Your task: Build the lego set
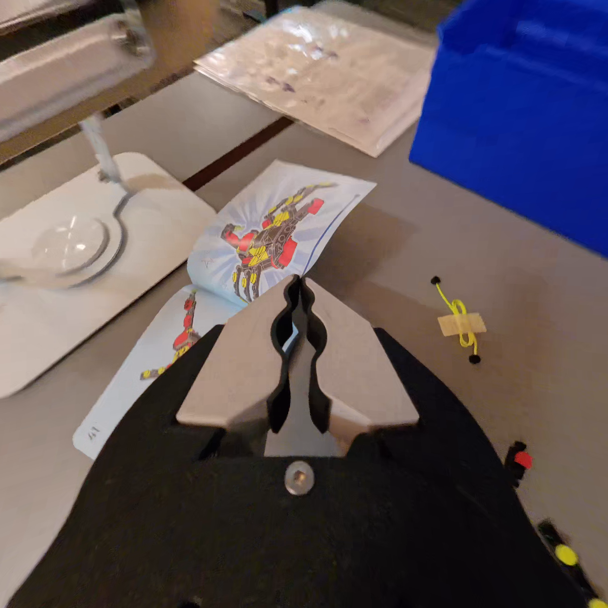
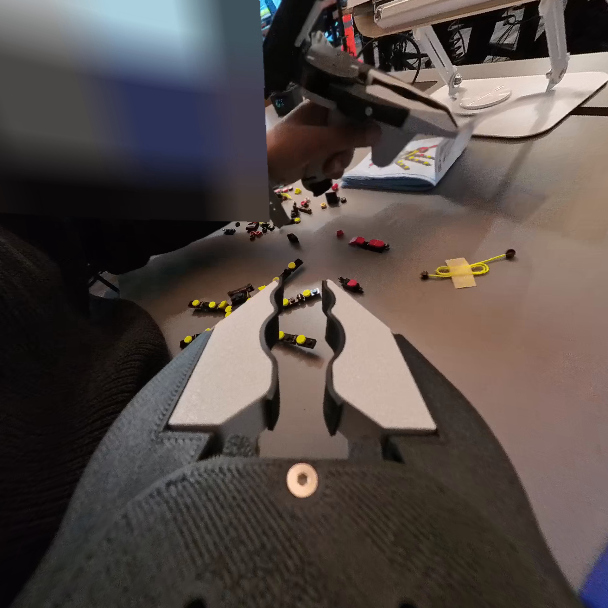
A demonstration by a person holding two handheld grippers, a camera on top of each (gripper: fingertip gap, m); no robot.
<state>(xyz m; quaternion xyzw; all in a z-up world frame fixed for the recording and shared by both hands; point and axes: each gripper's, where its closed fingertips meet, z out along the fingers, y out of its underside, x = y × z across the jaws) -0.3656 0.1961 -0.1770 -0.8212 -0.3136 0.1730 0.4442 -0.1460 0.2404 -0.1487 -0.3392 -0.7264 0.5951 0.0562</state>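
One booklet (image 1: 263,243) (open), two claws (image 1: 300,279)

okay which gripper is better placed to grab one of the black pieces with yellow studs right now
Right, probably. The right gripper is open and low over the black pieces with yellow studs, one lying between its fingers. The left gripper is shut on a page of the instruction booklet.

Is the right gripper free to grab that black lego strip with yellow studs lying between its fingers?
Probably yes: the right gripper is open, the black strip with yellow studs lies on the table between its fingers, nothing covers it.
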